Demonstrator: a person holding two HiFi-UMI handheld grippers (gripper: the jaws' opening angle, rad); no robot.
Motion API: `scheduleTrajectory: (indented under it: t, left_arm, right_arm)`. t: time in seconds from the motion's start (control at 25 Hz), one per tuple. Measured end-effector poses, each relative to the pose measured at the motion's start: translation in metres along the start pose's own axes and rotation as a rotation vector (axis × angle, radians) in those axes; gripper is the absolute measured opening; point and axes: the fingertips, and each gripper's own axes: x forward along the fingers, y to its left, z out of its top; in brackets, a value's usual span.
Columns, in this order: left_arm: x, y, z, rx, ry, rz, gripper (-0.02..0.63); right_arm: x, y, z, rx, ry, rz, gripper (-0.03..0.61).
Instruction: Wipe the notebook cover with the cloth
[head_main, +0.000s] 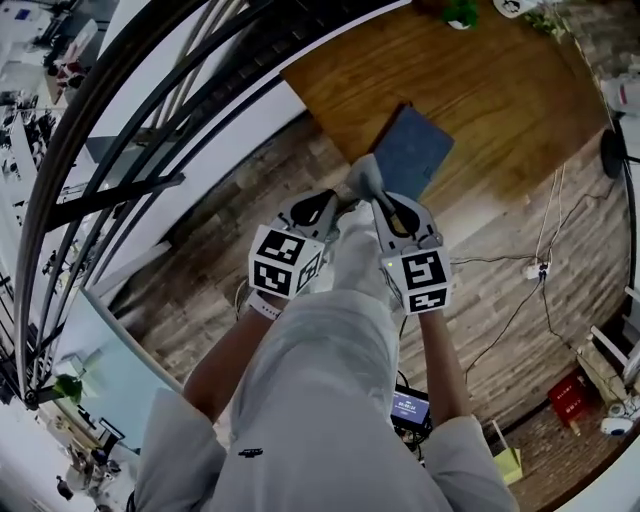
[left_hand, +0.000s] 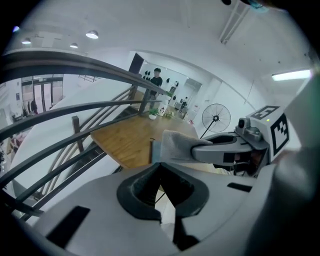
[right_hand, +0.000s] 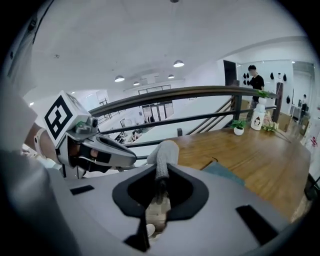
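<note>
Your right gripper (head_main: 383, 203) pinches the grey fabric cloth (head_main: 362, 178), poised for the blue rectangular notebook (head_main: 412, 150) at the wooden worktop's (head_main: 500, 90) near edge; your left gripper (head_main: 332, 206) is closed, empty.

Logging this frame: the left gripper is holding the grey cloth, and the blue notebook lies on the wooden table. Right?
No: the right gripper is shut on the cloth, as the right gripper view shows. The notebook does lie on the table.
</note>
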Motion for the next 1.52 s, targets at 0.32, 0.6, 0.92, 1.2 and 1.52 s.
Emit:
scheduleTrajectory:
  t: [0.32, 0.6, 0.92, 1.2, 1.52]
  left_arm:
    - [-0.038, -0.015, 0.044, 0.079, -0.099, -0.033, 0.018]
    - [-0.076, -0.027, 0.085, 0.104, -0.216, -0.047, 0.018]
    - [-0.122, -0.032, 0.135, 0.157, -0.365, -0.026, 0.018]
    - [-0.153, -0.039, 0.157, 0.185, -0.448, -0.012, 0.018]
    - [-0.179, -0.058, 0.173, 0.207, -0.521, -0.025, 0.018]
  right_arm:
    - [-0.051, -0.018, 0.046, 0.009, -0.123, -0.111, 0.035]
    - [-0.097, -0.027, 0.073, 0.022, -0.216, -0.206, 0.037]
    - [-0.15, -0.04, 0.093, 0.023, -0.305, -0.299, 0.037]
    - [-0.195, -0.044, 0.104, 0.02, -0.391, -0.384, 0.037]
    - [-0.239, -0.038, 0.103, 0.047, -0.497, -0.481, 0.037]
